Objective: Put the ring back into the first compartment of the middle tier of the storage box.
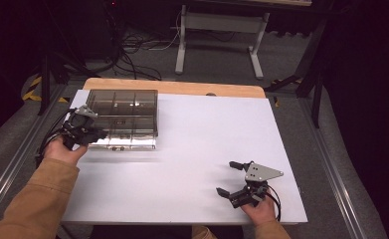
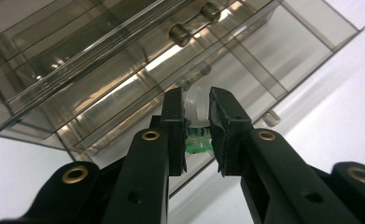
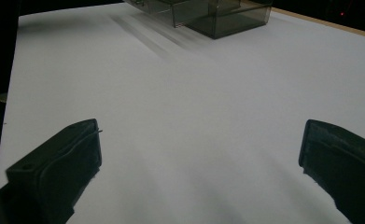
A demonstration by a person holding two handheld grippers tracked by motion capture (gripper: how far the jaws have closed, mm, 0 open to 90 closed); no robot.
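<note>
Clearly, the work centred on the smoky compartment box (image 1: pixel 122 118) in the upper left of the high view, lying on the white table (image 1: pixel 192 164). The left gripper (image 1: pixel 93 133) met the box's near left corner; in the left gripper view its jaws had closed on a small clear latch tab (image 2: pixel 198 106) at the box's edge. The right gripper (image 1: pixel 232 178) waited at the lower right of the high view, well apart from the box, jaws wide apart over bare table. To do this step well, I judged the grip should stay square on the tab and the pull gentle, with the free gripper steadying the box so it would not slide.
</note>
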